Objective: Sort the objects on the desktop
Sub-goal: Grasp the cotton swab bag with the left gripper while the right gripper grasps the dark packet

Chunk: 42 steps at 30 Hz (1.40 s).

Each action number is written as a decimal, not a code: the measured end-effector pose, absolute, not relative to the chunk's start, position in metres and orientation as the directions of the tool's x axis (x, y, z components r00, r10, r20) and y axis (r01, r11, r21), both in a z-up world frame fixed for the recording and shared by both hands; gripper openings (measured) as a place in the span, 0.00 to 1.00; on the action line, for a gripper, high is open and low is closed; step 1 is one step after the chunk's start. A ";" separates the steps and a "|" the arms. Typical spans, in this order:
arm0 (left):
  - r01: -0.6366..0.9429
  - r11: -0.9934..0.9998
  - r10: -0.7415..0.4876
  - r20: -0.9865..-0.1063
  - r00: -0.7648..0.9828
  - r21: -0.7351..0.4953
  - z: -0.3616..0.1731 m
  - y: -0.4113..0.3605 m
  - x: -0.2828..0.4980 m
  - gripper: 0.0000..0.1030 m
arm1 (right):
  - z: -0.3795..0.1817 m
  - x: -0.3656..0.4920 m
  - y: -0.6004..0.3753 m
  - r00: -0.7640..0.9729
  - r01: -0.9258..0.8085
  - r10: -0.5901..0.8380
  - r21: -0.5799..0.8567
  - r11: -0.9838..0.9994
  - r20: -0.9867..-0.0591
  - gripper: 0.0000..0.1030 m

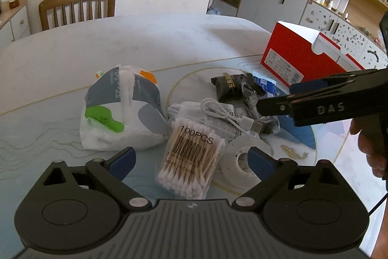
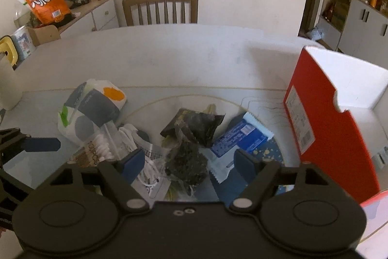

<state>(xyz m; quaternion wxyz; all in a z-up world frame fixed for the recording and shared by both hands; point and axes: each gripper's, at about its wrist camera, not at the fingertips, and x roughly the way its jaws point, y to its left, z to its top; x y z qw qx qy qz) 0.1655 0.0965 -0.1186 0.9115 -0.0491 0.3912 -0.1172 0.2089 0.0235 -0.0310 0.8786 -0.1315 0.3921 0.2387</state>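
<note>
A: Where is the left gripper [image 1: 191,158]?
B: Jaws spread, straddling the cotton swab pack [image 1: 191,157] on the worktop [image 1: 60,98].
A: The right gripper [image 2: 188,160]?
B: Spread above the dark packet [image 2: 186,157]; red box [image 2: 332,128] at three o'clock.

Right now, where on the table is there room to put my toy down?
The far half of the table, between the wooden chair and the pile, is bare. There is also bare tabletop left of the white plastic bag. It is crowded in the middle: cotton swabs, white cable, dark packets, blue wrapper, with the red box beside them.
</note>
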 end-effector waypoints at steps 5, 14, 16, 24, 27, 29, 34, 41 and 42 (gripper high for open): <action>0.178 0.965 -0.261 -0.709 0.655 -0.191 -0.124 0.098 0.169 0.89 | -0.044 0.216 0.028 0.564 -0.509 0.295 -0.044 0.860 -0.772 0.74; 0.194 0.963 -0.269 -0.722 0.638 -0.188 -0.132 0.095 0.174 0.78 | -0.050 0.219 0.031 0.547 -0.517 0.291 -0.043 0.855 -0.785 0.60; 0.197 0.962 -0.270 -0.728 0.630 -0.186 -0.134 0.094 0.174 0.78 | -0.050 0.219 0.031 0.545 -0.521 0.293 -0.043 0.853 -0.785 0.58; 0.211 0.959 -0.280 -0.721 0.634 -0.188 -0.134 0.092 0.176 0.62 | -0.054 0.220 0.028 0.539 -0.517 0.293 -0.035 0.855 -0.790 0.48; 0.221 0.957 -0.286 -0.714 0.639 -0.186 -0.133 0.090 0.174 0.50 | -0.055 0.219 0.028 0.540 -0.520 0.296 -0.036 0.854 -0.788 0.40; 0.228 0.956 -0.290 -0.711 0.641 -0.185 -0.131 0.089 0.174 0.42 | -0.054 0.219 0.027 0.546 -0.518 0.294 -0.041 0.854 -0.784 0.35; 0.245 0.956 -0.283 -0.708 0.647 -0.158 -0.129 0.084 0.172 0.35 | -0.051 0.219 0.023 0.553 -0.512 0.291 -0.043 0.858 -0.781 0.28; 0.231 0.961 -0.270 -0.706 0.655 -0.153 -0.125 0.084 0.170 0.33 | -0.047 0.214 0.018 0.560 -0.512 0.300 -0.038 0.858 -0.772 0.24; 0.229 0.961 -0.270 -0.705 0.656 -0.155 -0.125 0.084 0.169 0.33 | -0.045 0.213 0.017 0.563 -0.513 0.302 -0.038 0.858 -0.769 0.24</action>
